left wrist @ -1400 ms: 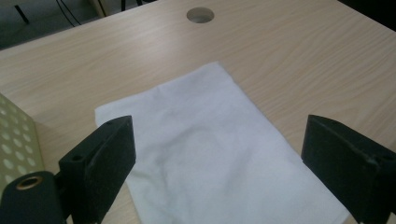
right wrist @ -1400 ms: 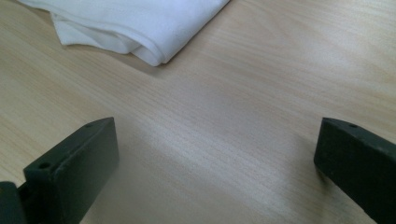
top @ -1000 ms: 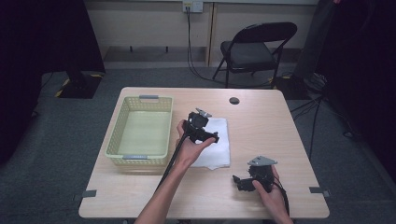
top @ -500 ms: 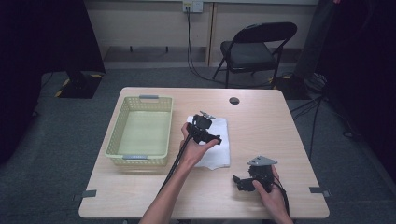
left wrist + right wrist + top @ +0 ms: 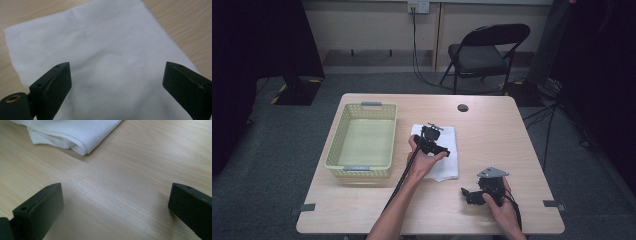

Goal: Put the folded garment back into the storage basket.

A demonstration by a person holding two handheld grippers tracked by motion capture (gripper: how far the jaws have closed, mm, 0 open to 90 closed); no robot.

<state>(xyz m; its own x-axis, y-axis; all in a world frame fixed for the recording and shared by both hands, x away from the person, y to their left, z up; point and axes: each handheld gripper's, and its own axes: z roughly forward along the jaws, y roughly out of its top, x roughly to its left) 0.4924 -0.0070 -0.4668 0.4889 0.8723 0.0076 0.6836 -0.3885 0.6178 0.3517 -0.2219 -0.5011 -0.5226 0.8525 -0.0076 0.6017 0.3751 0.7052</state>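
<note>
White cloth (image 5: 437, 152) lies mid-tabletop (image 5: 492, 130), just right of the empty basket (image 5: 362, 142); left hand-held gripper (image 5: 434, 145) hovers over it, right hand-held gripper (image 5: 477, 192) rests near the front edge. Chair (image 5: 484, 52) and wall socket behind.

Left gripper view: jaws spread above cloth (image 5: 105, 55). Likely the approach; next, lower and pinch.

Right gripper view: jaws spread over bare wood, cloth's (image 5: 75, 132) folded corner ahead.

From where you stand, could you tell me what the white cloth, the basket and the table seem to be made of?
White cloth: soft matte woven fabric, judging by its folds and rolled edge. Basket: probably moulded plastic, pale yellow-green with perforated lattice walls. Table: light wood or wood-look laminate; grain lines show, with a faint sheen.
</note>
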